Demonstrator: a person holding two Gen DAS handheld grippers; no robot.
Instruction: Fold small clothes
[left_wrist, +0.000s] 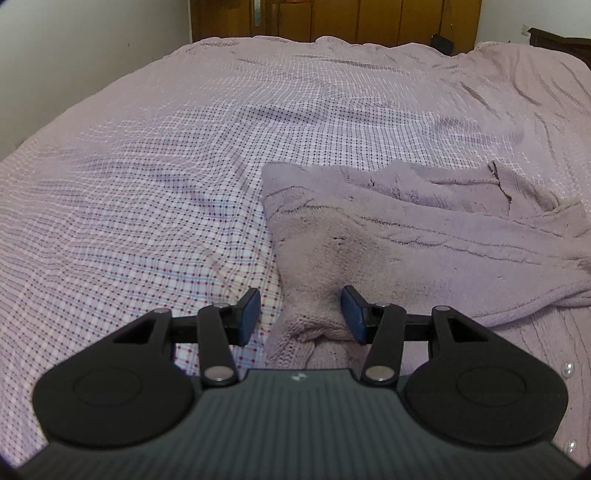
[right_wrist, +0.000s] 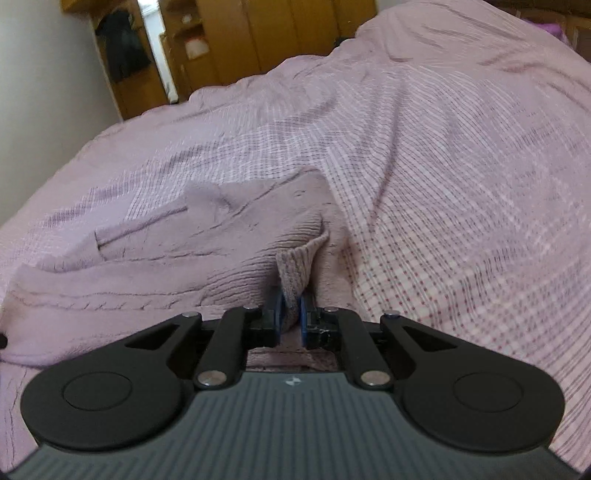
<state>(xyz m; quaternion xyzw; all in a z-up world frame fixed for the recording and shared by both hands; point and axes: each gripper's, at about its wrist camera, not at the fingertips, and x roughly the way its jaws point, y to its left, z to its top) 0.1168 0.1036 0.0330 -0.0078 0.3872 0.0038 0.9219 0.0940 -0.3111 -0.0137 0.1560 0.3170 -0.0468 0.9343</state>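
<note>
So we've got a mauve cable-knit sweater (left_wrist: 424, 236) lying rumpled on the bed, spread over a pink checked bedsheet (left_wrist: 166, 166) that's pretty wrinkled itself. In the left wrist view the sweater sits to the right of centre and runs off the right edge, with one part folded back over the rest and a raised flap near the far right. Our left gripper (left_wrist: 300, 317) is angled down at the near end of it, jaws roughly half open, and a bunched ribbed bit of the knit sits between the blue pads (left_wrist: 249, 317). The right-hand pad looks like it's touching the fabric, but the left-hand pad stands clear of it over the sheet, so nothing is actually pinched there. A couple of small pearly buttons (left_wrist: 567, 368) show on the knit at the lower right edge of that view. Over in the right wrist view, which is a bit blurry, our right gripper (right_wrist: 291, 317) has its jaws nearly together, clamped on a ribbed edge of the sweater (right_wrist: 166, 266) that sticks up in a little peak just past the pads. The rest of the garment spreads to the left of that gripper, and bare sheet (right_wrist: 461, 184) fills the right side. A wooden wardrobe (left_wrist: 354, 18) stands past the far end of the bed.
</note>
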